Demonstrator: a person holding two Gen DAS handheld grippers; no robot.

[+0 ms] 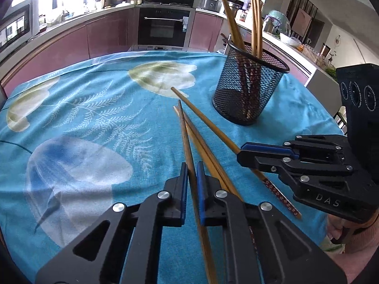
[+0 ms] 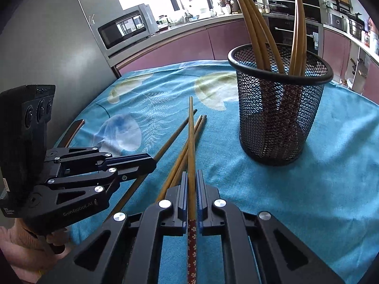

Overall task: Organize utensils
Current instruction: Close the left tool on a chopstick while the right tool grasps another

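Your left gripper [image 1: 190, 172] is closed to a narrow gap around one chopstick [image 1: 187, 146], which runs between its blue pads and out over the blue flowered cloth [image 1: 94, 118]. Whether the pads actually press it, you cannot tell from the left view. Your right gripper [image 2: 192, 179] is clamped on another chopstick [image 2: 191, 142] — the wood passes straight between its fingers, the red patterned end trailing back toward you. In the left view that same gripper [image 1: 244, 152] sits off to the right, holding its stick at a slant across the cloth. Two more chopsticks [image 2: 182, 161] lie on the cloth under the held one, crossing it. The black mesh cup [image 2: 279, 118] stands upright farther back on the cloth (several chopsticks [image 2: 253, 28] already lean inside it), well apart from both grippers.
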